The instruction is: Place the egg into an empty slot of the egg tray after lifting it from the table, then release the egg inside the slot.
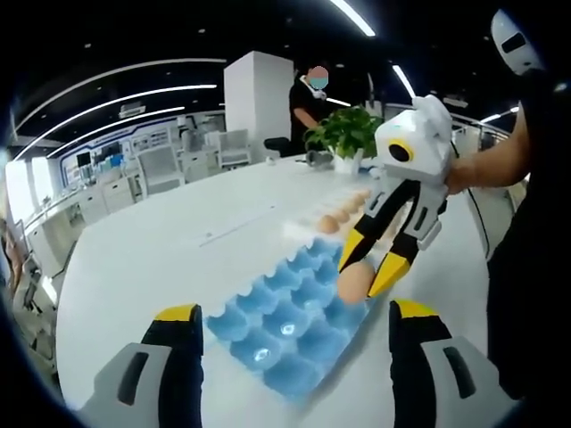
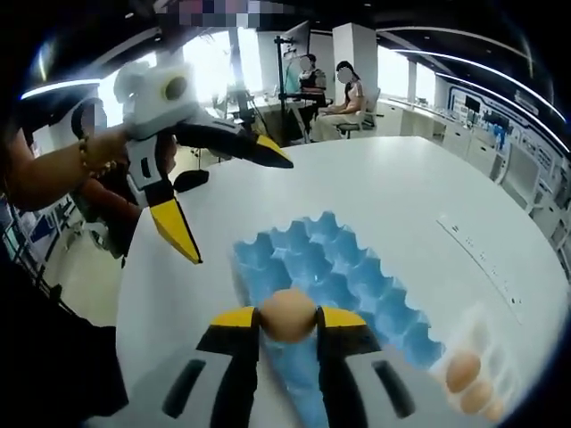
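A blue egg tray (image 1: 277,330) (image 2: 348,267) lies on the white table, its slots bare. My right gripper (image 2: 287,323) (image 1: 368,272) is shut on a brown egg (image 2: 287,312) (image 1: 354,283) and holds it over a slot at the tray's edge. Whether the egg touches the slot, I cannot tell. My left gripper (image 1: 296,310) (image 2: 234,207) stands wide open at the tray's other side, with nothing between its jaws. Several more brown eggs (image 1: 343,214) (image 2: 464,373) lie in a row on the table beyond the tray.
A potted plant (image 1: 346,134) stands at the table's far end, with people (image 2: 343,85) and chairs behind it. The white table (image 1: 178,241) stretches wide around the tray. A person's hand (image 1: 473,169) holds the right gripper.
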The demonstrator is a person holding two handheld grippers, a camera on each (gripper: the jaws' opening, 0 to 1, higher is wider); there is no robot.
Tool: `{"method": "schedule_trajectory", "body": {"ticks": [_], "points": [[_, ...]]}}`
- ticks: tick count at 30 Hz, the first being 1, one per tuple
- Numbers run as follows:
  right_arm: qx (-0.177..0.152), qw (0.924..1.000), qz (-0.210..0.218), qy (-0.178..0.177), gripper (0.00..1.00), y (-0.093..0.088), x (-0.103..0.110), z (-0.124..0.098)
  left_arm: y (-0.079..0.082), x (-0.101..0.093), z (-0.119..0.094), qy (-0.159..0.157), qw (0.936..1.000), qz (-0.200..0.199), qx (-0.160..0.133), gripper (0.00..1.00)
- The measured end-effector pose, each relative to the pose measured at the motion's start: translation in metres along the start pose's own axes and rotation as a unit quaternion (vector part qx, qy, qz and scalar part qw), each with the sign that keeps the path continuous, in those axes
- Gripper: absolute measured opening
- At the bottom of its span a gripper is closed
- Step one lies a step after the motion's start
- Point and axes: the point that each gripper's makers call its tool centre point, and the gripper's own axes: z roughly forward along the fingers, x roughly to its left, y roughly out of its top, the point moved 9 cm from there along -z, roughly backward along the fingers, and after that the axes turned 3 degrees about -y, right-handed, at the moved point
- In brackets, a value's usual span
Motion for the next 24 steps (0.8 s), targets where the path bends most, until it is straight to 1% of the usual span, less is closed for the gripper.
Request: {"method": "schedule_trajectory", "body": {"ticks": [17,19,23,24], "points": [[-0.004,0.9998,-0.010,0.019,0.25,0.021,0.014,0.031,-0.007,0.008,-0.008,-0.013,0.9999,0.004,-0.005,0.85],[-0.008,0.9997,-0.013,0.020,0.25,0.024,0.014,0.035,-0.007,0.009,-0.008,-0.014,0.9999,0.007,-0.006,0.85],[-0.010,0.9993,-0.013,0.035,0.25,0.030,0.016,0.046,-0.007,0.010,-0.008,-0.015,0.9998,0.008,-0.007,0.85],[-0.010,0.9990,-0.021,0.038,0.25,0.031,0.018,0.050,-0.007,0.010,-0.008,-0.015,0.9998,0.009,-0.008,0.85]]}}
